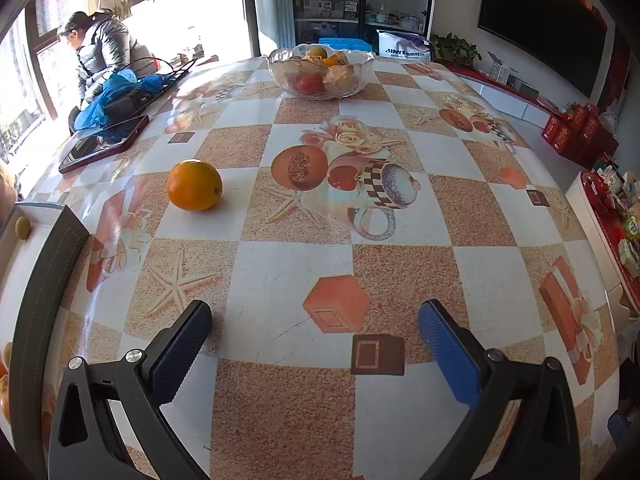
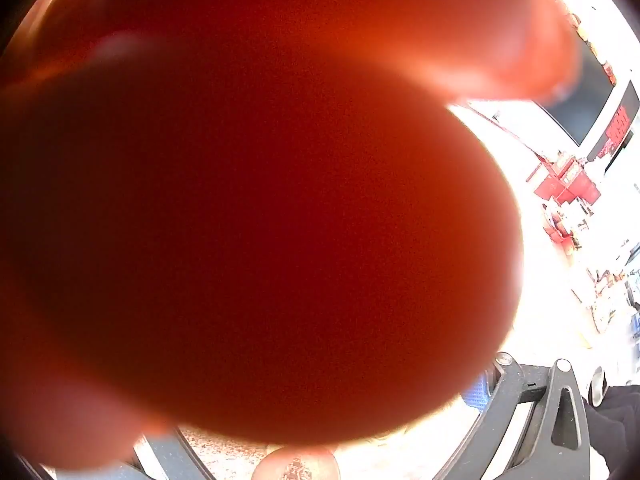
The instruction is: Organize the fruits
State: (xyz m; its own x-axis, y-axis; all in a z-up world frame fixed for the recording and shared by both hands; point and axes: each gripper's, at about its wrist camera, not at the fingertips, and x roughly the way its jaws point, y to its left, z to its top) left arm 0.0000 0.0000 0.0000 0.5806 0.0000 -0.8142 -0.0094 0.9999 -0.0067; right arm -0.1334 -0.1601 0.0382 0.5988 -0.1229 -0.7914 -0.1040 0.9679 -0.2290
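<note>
1. Right wrist view: blocked almost wholly by a blurred red-orange mass [image 2: 256,220] pressed close to the lens; impossible to tell what it is.
2. Of the right gripper [image 2: 318,424], only the black finger arms seen at the bottom corners, plus a sliver of blue pad [image 2: 476,390]; spread wide, tips hidden, nothing recognisable between them.
3. Beyond the mass, only washed-out glare and some red boxes [image 2: 568,184], too bleached to read.
4. Left wrist view: left gripper [image 1: 316,312] hovering over the near edge of the table [image 1: 280,272], fingers [image 1: 188,344] fully apart, holding nothing, only the patterned cloth between them.
5. One glass bowl [image 1: 276,60] at the middle of the far edge, holding several fruits: one red fruit [image 1: 308,84] low in front, yellow-orange ones above; exact count lost behind the rippled glass.
6. One loose orange [image 1: 194,185] lying on the surface toward the left edge, well apart from the bowl and from the gripper.
7. One dark tablet [image 1: 104,144] in a red case at the left edge, behind the orange.
8. One blue cloth [image 1: 120,96] bunched over something dark near the far left corner; contents not discernible.
9. One person [image 1: 100,44] in a dark jacket by the window, past the far left corner.
10. Grey curved frame [image 1: 40,280] cut off at the picture's left; unidentifiable.
</note>
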